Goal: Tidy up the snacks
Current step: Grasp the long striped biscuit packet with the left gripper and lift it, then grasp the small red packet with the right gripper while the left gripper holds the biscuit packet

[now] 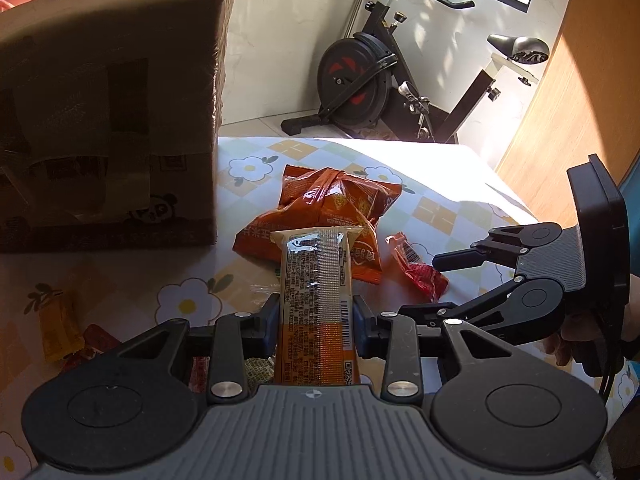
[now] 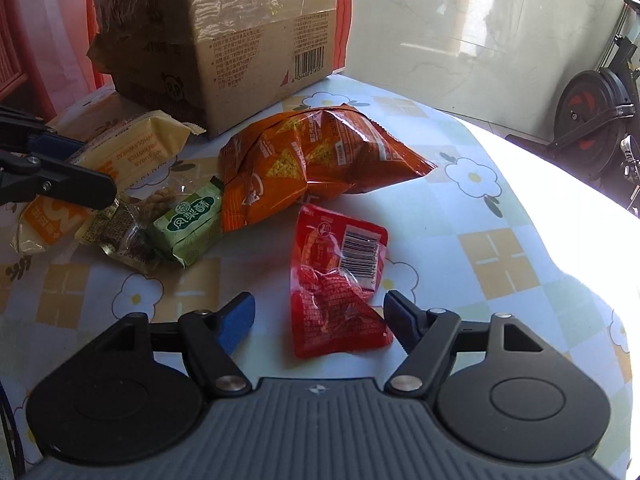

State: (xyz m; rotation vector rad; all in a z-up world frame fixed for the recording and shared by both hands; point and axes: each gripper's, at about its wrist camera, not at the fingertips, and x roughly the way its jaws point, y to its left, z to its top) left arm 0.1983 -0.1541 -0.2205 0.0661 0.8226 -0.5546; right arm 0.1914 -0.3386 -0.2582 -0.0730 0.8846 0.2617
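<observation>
My left gripper (image 1: 316, 312) is shut on a long cream and orange snack bar (image 1: 316, 268), held by its middle a little above the flowered tablecloth (image 1: 440, 208). The right wrist view shows that bar (image 2: 136, 148) at far left, between the left gripper's fingers (image 2: 80, 188). My right gripper (image 2: 320, 314) is open, pointing down, with the near end of a red snack packet (image 2: 340, 276) lying on the table between its fingers (image 2: 240, 316). An orange chip bag (image 2: 304, 160) lies just beyond it. A tall cardboard box (image 2: 240, 60) stands at the back.
A green packet (image 2: 188, 224) and a clear packet of nuts (image 2: 120, 236) lie left of the chip bag. A yellow packet (image 1: 60, 328) lies at the near left. The table's far edge (image 1: 360, 140) drops to the floor, where an exercise bike (image 1: 400, 80) stands.
</observation>
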